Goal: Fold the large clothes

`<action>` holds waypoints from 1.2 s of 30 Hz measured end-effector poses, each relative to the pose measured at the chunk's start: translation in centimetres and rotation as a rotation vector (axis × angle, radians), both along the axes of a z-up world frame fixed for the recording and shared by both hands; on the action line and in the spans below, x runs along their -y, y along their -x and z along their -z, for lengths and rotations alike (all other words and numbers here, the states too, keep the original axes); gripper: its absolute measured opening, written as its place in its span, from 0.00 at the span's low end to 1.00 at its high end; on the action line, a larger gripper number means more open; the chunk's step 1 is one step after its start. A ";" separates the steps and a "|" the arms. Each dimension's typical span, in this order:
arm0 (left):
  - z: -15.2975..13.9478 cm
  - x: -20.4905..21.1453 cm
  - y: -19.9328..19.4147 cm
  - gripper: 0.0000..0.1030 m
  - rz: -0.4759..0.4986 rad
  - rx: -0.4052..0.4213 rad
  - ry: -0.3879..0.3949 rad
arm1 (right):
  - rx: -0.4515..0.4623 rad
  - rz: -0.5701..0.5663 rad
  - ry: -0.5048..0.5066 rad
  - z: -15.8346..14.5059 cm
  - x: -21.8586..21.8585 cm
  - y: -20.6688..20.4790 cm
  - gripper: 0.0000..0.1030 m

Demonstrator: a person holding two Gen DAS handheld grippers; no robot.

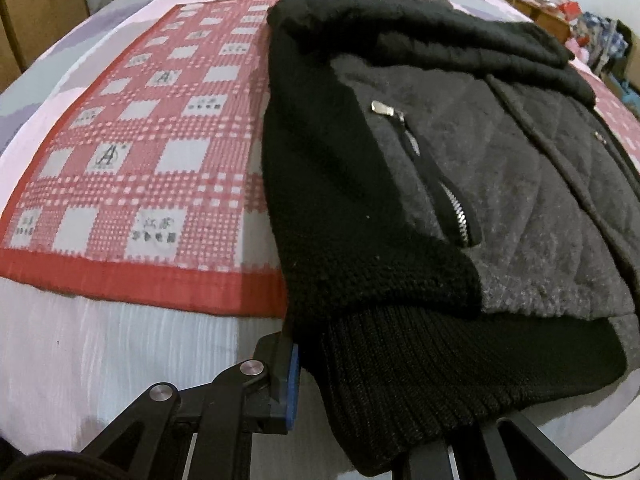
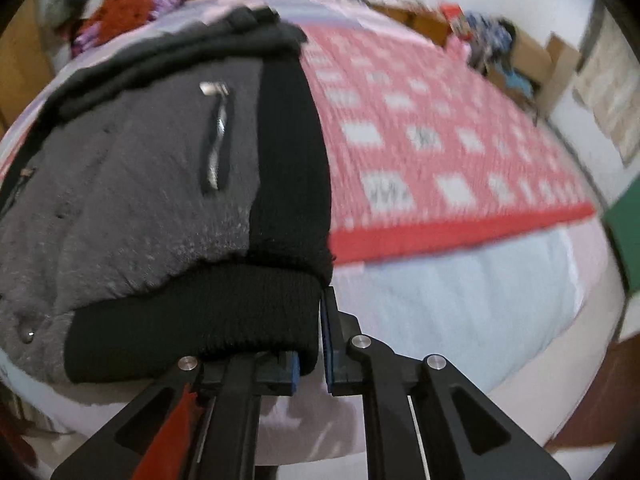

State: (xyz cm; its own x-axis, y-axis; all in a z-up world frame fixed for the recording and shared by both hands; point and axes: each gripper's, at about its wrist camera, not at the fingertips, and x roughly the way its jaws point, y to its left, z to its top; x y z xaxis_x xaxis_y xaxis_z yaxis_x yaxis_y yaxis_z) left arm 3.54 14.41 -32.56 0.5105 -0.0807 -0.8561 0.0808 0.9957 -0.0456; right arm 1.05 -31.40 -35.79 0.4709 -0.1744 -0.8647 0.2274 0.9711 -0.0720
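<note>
Across the bed [image 1: 120, 360] a bulky, soft jacket [image 1: 500, 184] (limp, thick) is pinched at its ribbed hem [image 2: 192, 320] by both grippers, left gripper [image 1: 360, 380] and right gripper [image 2: 310, 344].

The jacket [image 1: 520, 208] is made of matt grey quilted fleece, fuzzy to the eye, with black coarse-knit sleeves and a ribbed knit hem [image 1: 420, 380]. Its pocket zipper [image 1: 452, 200] is of shiny metal. The red checked mat [image 1: 140, 152] is woven and matt. The bedsheet [image 1: 120, 352] is of smooth cloth. The left gripper [image 1: 360, 408] is built of matt black plastic with polished metal pins.
</note>
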 end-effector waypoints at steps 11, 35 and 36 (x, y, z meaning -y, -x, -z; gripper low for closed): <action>1.7 0.2 -0.1 0.15 -0.041 -0.030 0.001 | 0.125 0.137 0.076 0.1 0.8 -0.4 0.71; -4.1 -2.1 2.4 0.13 -0.001 0.053 0.100 | 0.185 -0.049 0.013 -8.2 -0.2 1.7 0.13; -4.2 -2.3 2.9 0.13 0.004 0.045 0.098 | 0.179 -0.053 0.010 -8.5 -0.3 2.2 0.13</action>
State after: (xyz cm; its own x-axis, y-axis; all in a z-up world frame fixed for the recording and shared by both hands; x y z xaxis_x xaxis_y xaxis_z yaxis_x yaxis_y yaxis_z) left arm 0.68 16.69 -28.32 0.5474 -0.1655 -0.8203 0.0891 0.9862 -0.1395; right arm -1.16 -31.08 -27.33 0.6263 -0.1535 -0.7643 0.1858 0.9816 -0.0448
